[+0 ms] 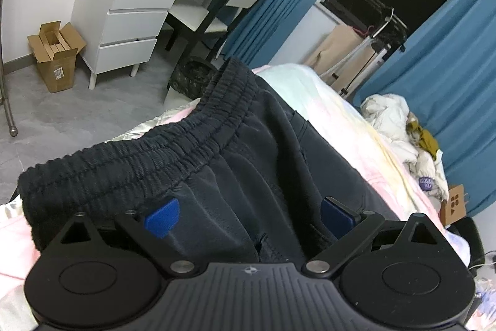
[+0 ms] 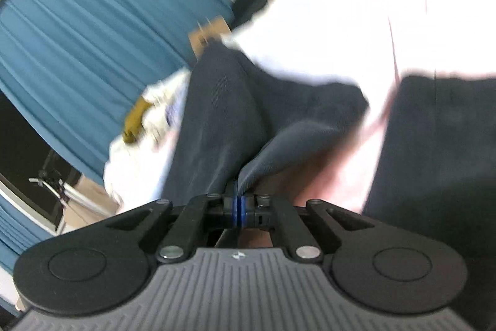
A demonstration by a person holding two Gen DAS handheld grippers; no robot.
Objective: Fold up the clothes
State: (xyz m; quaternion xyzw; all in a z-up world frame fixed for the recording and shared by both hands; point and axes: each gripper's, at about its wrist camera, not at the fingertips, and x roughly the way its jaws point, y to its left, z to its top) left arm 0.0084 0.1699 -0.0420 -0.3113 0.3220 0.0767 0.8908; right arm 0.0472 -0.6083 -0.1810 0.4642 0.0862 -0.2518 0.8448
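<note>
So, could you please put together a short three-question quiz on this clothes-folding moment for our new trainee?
1. True or false: the left gripper is clamped on the elastic waistband.
2. What does the right gripper hold?
A. a white garment
B. a fold of the dark trousers
C. nothing
3. Fill in: the trousers lie on a pastel ____.

Key:
1. False; its jaws stand wide open over the dark cloth below the waistband.
2. B; the pads are shut on a pinched fold.
3. Bedsheet.
</note>
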